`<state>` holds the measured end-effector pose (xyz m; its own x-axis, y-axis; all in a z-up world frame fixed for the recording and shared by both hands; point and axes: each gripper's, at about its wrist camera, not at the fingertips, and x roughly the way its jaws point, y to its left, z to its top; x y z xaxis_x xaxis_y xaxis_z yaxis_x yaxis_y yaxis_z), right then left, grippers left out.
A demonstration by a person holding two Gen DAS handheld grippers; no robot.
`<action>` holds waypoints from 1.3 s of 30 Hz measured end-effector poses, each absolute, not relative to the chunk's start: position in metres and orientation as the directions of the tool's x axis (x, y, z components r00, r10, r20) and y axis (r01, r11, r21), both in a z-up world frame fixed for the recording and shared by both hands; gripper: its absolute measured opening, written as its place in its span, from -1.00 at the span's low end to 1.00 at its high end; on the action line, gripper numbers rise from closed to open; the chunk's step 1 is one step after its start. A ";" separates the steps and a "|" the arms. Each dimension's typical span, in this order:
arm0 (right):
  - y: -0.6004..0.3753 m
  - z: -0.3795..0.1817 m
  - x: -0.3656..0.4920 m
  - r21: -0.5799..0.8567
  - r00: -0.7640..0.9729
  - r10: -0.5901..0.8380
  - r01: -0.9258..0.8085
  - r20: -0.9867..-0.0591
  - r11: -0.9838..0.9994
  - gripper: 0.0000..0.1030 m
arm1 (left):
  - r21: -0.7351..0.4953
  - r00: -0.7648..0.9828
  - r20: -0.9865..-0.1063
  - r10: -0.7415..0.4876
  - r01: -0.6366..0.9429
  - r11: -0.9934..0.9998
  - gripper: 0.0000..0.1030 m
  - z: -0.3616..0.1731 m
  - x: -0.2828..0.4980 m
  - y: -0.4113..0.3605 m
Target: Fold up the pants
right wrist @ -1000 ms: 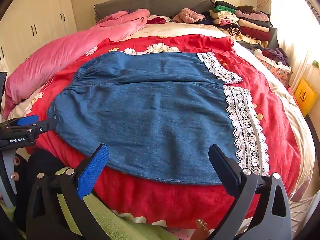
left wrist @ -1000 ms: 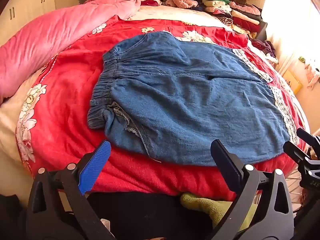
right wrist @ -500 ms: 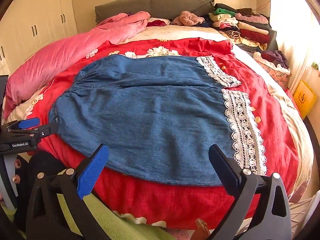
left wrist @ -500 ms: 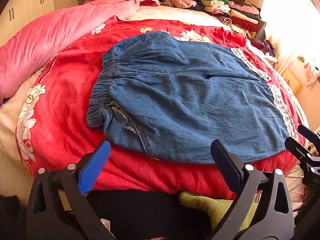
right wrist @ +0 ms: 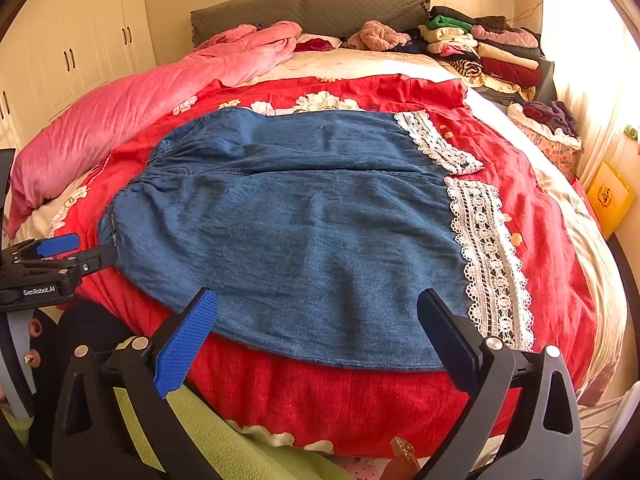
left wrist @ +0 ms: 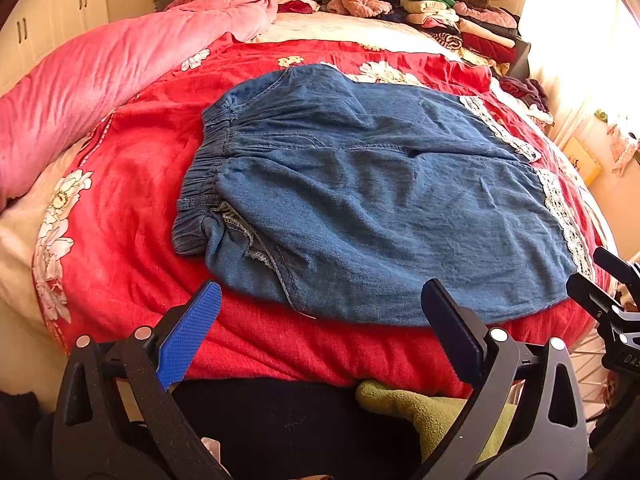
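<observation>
The denim pants (left wrist: 360, 208) lie spread flat on the red floral bedspread (left wrist: 132, 208), straight ahead of both grippers and just past their fingertips. Their gathered elastic waistband (left wrist: 204, 184) sits ahead and to the left of the left gripper (left wrist: 320, 320), and the white lace cuffs (right wrist: 488, 256) lie ahead and to the right of the right gripper (right wrist: 316, 320). A seam runs across the cloth between the two legs, and the near hem curves along the bed's edge, just in front of the open fingers.

The left gripper hovers over the near edge of the bed with its jaws spread wide and nothing between them; the blue pad (left wrist: 188, 340) on its left finger is apart from the denim. The right gripper stands the same way, jaws wide apart and empty, its fingers low in front of the hem without touching it. Each gripper shows at the edge of the other's view, off to the side.

Farther off to the left of both grippers a pink quilt (right wrist: 120, 120) is bunched along the bed. Beyond the pants, a grey headboard (right wrist: 312, 8) backs the bed, and far ahead to the right there is a stack of folded clothes (right wrist: 480, 52). White wardrobe doors (right wrist: 80, 52) stand far to the left.
</observation>
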<state>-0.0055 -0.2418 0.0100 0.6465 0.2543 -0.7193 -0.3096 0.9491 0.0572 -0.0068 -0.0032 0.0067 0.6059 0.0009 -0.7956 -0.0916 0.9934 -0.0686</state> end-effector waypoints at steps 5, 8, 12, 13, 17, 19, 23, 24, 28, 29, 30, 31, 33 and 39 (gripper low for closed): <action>-0.242 0.010 -0.006 0.053 0.649 0.250 -0.308 -0.719 0.950 0.92 | -0.066 0.606 -0.796 0.002 -0.091 0.994 0.82 0.007 -0.007 -0.004; -0.241 0.010 -0.005 0.046 0.651 0.243 -0.304 -0.719 0.951 0.92 | -0.065 0.608 -0.794 0.003 -0.090 0.994 0.82 0.006 -0.007 -0.004; -0.240 0.011 -0.005 0.037 0.654 0.239 -0.307 -0.718 0.951 0.92 | -0.064 0.608 -0.794 0.005 -0.090 0.994 0.82 0.006 -0.007 -0.004; -0.240 0.012 -0.005 0.035 0.655 0.239 -0.309 -0.717 0.950 0.92 | -0.064 0.608 -0.794 0.004 -0.090 0.994 0.82 0.007 -0.007 -0.005; -0.239 0.014 -0.005 0.028 0.659 0.236 -0.310 -0.714 0.950 0.92 | -0.063 0.608 -0.794 0.005 -0.091 0.994 0.82 0.006 -0.007 -0.004; -0.238 0.014 -0.005 0.027 0.660 0.235 -0.309 -0.713 0.951 0.92 | -0.062 0.608 -0.794 0.006 -0.091 0.994 0.82 0.006 -0.006 -0.004; -0.238 0.014 -0.005 0.027 0.660 0.236 -0.311 -0.714 0.950 0.92 | -0.061 0.608 -0.794 0.007 -0.092 0.994 0.82 0.006 -0.006 -0.004; -0.238 0.014 -0.005 0.026 0.659 0.236 -0.312 -0.714 0.950 0.92 | -0.061 0.607 -0.794 0.008 -0.092 0.994 0.82 0.006 -0.006 -0.004; -0.238 0.013 -0.004 0.027 0.658 0.237 -0.312 -0.714 0.950 0.92 | -0.060 0.606 -0.795 0.009 -0.093 0.994 0.82 0.006 -0.006 -0.003; -0.238 0.014 -0.004 0.027 0.660 0.237 -0.311 -0.713 0.950 0.92 | -0.059 0.606 -0.795 0.009 -0.093 0.994 0.82 0.006 -0.005 -0.003; -0.238 0.014 -0.004 0.029 0.659 0.239 -0.313 -0.713 0.949 0.92 | -0.059 0.606 -0.795 0.009 -0.093 0.994 0.82 0.006 -0.005 -0.002; -0.238 0.014 -0.004 0.029 0.660 0.240 -0.314 -0.712 0.949 0.92 | -0.059 0.606 -0.795 0.010 -0.093 0.994 0.82 0.005 -0.005 -0.002; -0.238 0.014 -0.004 0.026 0.662 0.237 -0.312 -0.711 0.950 0.92 | -0.058 0.607 -0.795 0.011 -0.095 0.994 0.82 0.005 -0.005 -0.001; -0.240 0.016 0.004 0.012 0.681 0.229 -0.307 -0.696 0.952 0.92 | -0.049 0.609 -0.793 0.024 -0.103 0.993 0.82 0.006 0.001 0.002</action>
